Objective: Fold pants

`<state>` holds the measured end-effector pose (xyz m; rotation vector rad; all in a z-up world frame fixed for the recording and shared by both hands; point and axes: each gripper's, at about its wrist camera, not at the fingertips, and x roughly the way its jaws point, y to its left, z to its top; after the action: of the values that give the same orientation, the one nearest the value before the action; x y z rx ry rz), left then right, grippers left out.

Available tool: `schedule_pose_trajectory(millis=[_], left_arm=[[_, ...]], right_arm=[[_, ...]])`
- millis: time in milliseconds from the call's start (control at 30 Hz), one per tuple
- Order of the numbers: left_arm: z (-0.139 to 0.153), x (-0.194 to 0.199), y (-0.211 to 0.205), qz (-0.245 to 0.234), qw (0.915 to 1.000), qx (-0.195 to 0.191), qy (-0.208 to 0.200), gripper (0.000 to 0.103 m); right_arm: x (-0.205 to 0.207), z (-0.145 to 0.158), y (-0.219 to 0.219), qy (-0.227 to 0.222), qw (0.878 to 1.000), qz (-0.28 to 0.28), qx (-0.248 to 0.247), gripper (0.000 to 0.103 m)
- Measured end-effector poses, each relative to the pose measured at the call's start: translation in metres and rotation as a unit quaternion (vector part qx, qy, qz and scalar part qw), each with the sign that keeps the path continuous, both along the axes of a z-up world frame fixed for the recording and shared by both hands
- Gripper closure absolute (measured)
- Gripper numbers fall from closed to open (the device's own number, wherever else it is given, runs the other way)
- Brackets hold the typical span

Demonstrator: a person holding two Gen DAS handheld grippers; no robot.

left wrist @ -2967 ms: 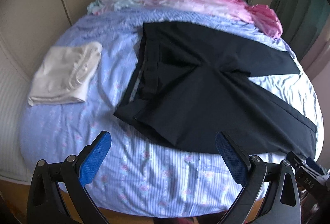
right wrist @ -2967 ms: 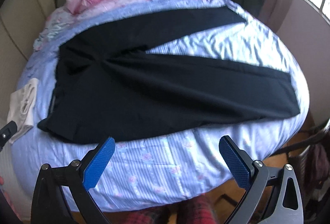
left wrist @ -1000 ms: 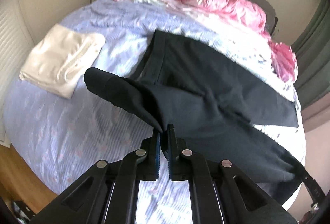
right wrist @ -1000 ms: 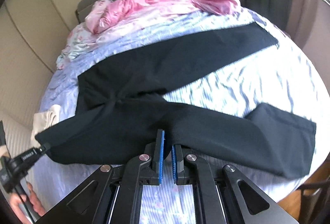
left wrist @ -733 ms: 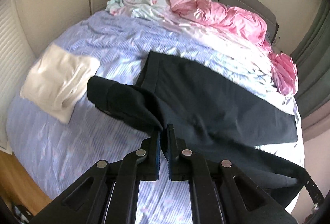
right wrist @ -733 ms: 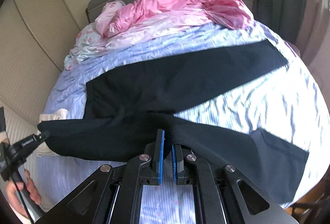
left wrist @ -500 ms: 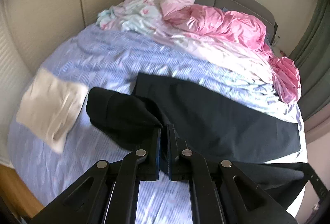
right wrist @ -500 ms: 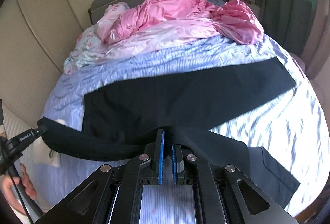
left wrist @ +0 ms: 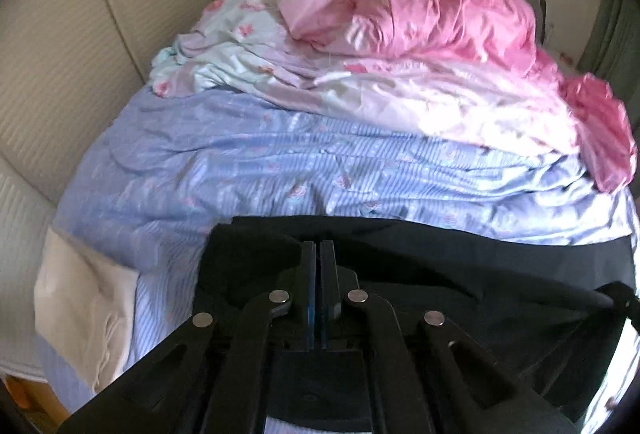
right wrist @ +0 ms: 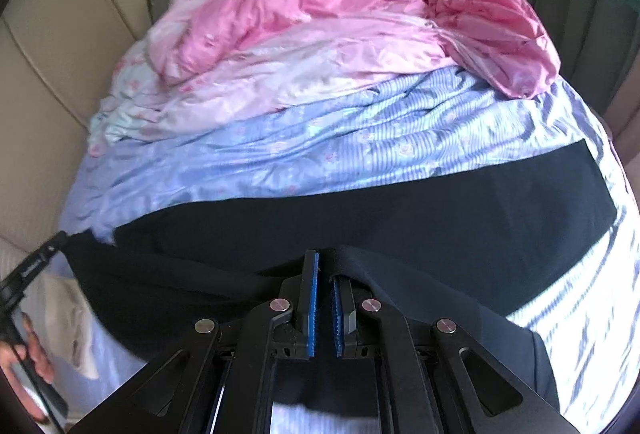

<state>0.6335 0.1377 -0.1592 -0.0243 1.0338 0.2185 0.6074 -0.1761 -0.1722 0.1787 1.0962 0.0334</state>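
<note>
We have both grippers clamped on the black pants (right wrist: 400, 218): left gripper (left wrist: 319, 254) pinching the waist end, right gripper (right wrist: 324, 266) the near leg's edge. Since a second ago the near leg has travelled across the blue bedsheet (left wrist: 240, 162) and now overlies the far leg. The lengthwise fold looks nearly complete; lowering and releasing remain.

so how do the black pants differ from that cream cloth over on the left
The black pants are dark and spread long across the bed; the cream cloth is pale and sits as a small compact stack. The pants are pinched by the left gripper and the right gripper; nothing touches the cream cloth. The pants lie mid-bed, the cream cloth at its left edge. Both rest on the blue striped sheet.
</note>
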Motion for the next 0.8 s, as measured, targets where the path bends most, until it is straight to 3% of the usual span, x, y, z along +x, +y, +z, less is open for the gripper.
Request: schedule_pose_trajectory(millis=[100,300,433,567,600,633,667,700,800], left_arm=[[-0.023,0.020,-0.002,-0.012,0.9996,0.026,0.009,0.101],[-0.070,0.042,0.001,-0.018,0.9985,0.039,0.035,0.101],[-0.086,0.035,-0.001,-0.030,0.9981,0.029,0.045,0.101],[-0.086,0.021,-0.018,-0.073,0.9954,0.029,0.055,0.101],[-0.083,0.018,-0.022,-0.082,0.9949,0.025,0.054,0.093],[-0.077,0.013,-0.027,-0.092,0.9943,0.021,0.051,0.079],[-0.071,0.009,-0.031,-0.099,0.9938,0.017,0.047,0.073],[-0.063,0.004,-0.036,-0.109,0.9931,0.013,0.041,0.067],[-0.035,-0.013,-0.055,-0.142,0.9891,0.016,0.034,0.065]], right_arm=[[0.024,-0.027,-0.001,0.017,1.000,-0.002,-0.003,0.096],[0.062,-0.067,0.005,0.032,0.999,-0.001,-0.023,0.096],[0.081,-0.091,0.008,0.044,0.998,0.009,-0.048,0.096],[0.083,-0.100,0.011,0.070,0.996,0.024,-0.057,0.093],[0.078,-0.096,0.013,0.066,0.996,0.030,-0.061,0.091],[0.074,-0.090,0.014,0.060,0.995,0.036,-0.065,0.078],[0.067,-0.082,0.016,0.055,0.995,0.042,-0.071,0.061],[0.061,-0.073,0.018,0.048,0.995,0.046,-0.075,0.055],[0.038,-0.045,0.021,0.031,0.995,0.064,-0.072,0.048]])
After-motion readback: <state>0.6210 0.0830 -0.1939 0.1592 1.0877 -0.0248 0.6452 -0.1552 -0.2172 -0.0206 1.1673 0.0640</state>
